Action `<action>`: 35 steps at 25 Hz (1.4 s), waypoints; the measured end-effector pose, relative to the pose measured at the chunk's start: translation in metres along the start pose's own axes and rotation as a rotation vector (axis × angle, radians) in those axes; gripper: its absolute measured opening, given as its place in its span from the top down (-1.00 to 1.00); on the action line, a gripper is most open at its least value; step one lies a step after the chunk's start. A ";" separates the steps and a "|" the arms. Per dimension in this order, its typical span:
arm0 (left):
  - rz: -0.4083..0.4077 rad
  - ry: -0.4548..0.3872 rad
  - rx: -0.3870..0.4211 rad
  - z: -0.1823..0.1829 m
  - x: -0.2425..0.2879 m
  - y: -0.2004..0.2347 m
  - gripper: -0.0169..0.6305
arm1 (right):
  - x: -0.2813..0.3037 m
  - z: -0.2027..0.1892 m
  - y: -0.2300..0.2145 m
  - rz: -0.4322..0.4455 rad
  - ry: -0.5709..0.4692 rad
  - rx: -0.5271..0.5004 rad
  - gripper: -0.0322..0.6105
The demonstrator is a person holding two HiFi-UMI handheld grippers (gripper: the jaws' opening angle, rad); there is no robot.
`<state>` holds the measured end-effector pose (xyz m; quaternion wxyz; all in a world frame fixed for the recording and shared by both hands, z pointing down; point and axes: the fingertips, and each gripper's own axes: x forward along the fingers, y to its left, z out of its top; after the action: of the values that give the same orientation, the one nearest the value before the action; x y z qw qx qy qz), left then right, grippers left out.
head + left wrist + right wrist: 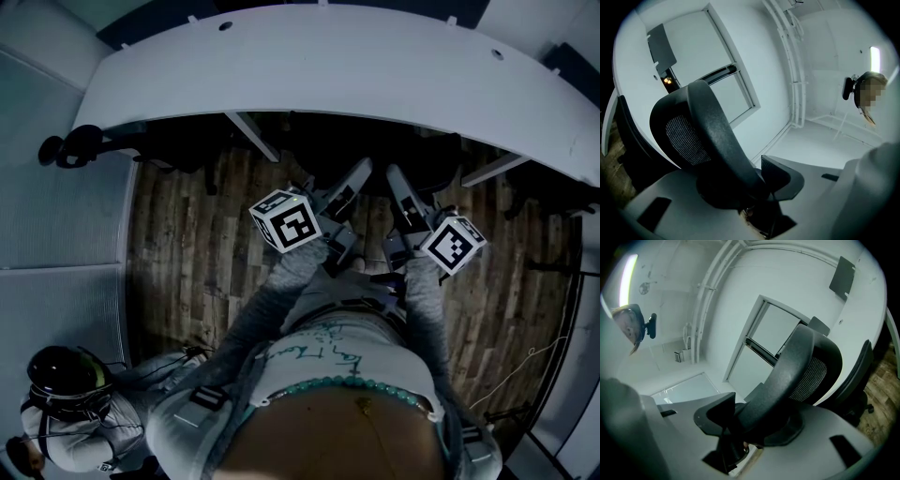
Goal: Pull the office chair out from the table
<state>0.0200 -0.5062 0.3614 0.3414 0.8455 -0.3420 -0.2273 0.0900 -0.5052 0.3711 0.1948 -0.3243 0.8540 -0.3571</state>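
Observation:
The black office chair (375,155) is tucked under the white curved table (375,75); in the head view only its dark top shows. My left gripper (354,183) and right gripper (401,187) reach forward side by side to the chair's back. In the left gripper view the curved black frame of the mesh backrest (712,136) runs between the jaws, and the left gripper (754,187) is shut on it. In the right gripper view the same frame (787,376) sits clamped in the right gripper (750,423), a black pad (712,413) pressed against it.
More dark chairs stand under the table at the left (70,148) and right (553,197). The floor (206,253) is wood planks. A person with a dark helmet (61,375) is at the lower left. White walls and a window surround the table.

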 end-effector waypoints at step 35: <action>-0.003 -0.005 -0.031 -0.019 -0.063 -0.034 0.48 | -0.041 -0.041 0.044 -0.017 -0.031 0.028 0.33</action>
<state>0.0045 -0.4340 0.3592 0.3532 0.8402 -0.3378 -0.2352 0.0776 -0.4330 0.3705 0.2096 -0.3342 0.8431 -0.3654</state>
